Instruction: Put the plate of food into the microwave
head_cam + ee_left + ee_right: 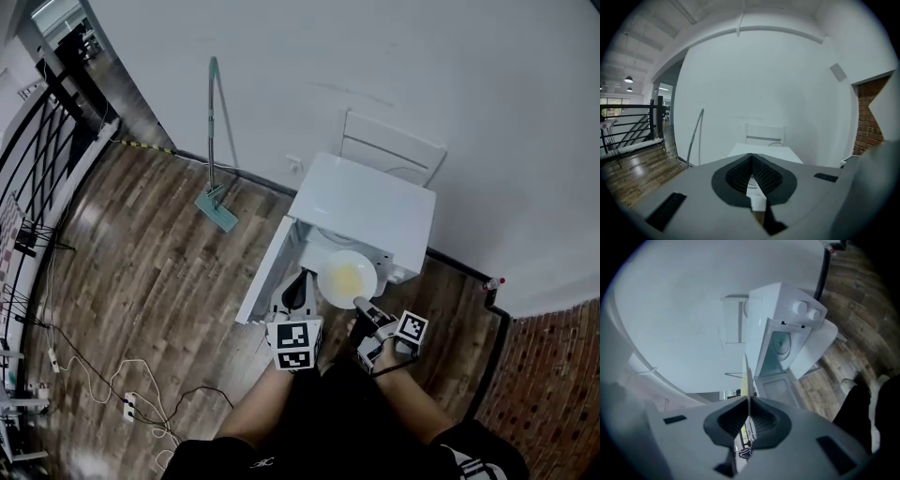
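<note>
A white plate (pixel 347 278) with yellow food hangs in front of the open white microwave (pixel 366 202), which stands on the wooden floor. My right gripper (pixel 361 305) is shut on the plate's near rim. In the right gripper view the plate (pixel 746 376) shows edge-on as a thin line pinched between the pads, with the microwave (pixel 780 301) and its cavity (pixel 780 345) beyond. My left gripper (pixel 302 283) is just left of the plate, beside the swung-out door (pixel 267 272). Its jaws (pixel 751 157) meet with nothing between them, and the microwave's top (pixel 764 151) lies ahead.
A white chair (pixel 389 145) stands against the wall behind the microwave. A mop (pixel 214 187) leans on the wall to the left. Cables and a power strip (pixel 129 403) lie on the floor at the lower left. A brick wall (pixel 553 375) is to the right.
</note>
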Demonstrator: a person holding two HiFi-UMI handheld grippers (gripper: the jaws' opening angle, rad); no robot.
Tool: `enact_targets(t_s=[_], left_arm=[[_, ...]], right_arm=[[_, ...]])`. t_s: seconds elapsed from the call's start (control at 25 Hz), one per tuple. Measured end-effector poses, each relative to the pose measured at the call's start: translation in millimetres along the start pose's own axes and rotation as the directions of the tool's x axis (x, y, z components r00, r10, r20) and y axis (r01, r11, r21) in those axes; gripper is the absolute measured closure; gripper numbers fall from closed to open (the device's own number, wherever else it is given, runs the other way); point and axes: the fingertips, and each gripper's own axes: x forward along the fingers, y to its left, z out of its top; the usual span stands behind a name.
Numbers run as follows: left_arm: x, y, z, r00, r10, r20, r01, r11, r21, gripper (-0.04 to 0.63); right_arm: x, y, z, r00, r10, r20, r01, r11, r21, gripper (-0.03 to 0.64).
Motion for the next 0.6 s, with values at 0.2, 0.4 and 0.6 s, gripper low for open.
enact_targets(t_s=[0.2,0.4,0.6], left_arm=[[55,10,-75,0.999,-0.013,0.046,0.011,0.999,0.033,0.597],[122,26,-151,0.995,-0.025,0.095,0.022,0.999,0.032,0.597],[183,47,-194,0.987,-0.018,0.159,0.016,1.0,0.013,0.597]], right_arm=[[43,-76,33,0.997,0.021,0.069,-0.025,0.998,0.051,0.591],[100,-134,73,0.992,0.045,0.117,-0.045,0.999,-0.003,0.591],[155,-163,104,0.983,0.115,0.143,-0.114,0.993,-0.014,0.591]])
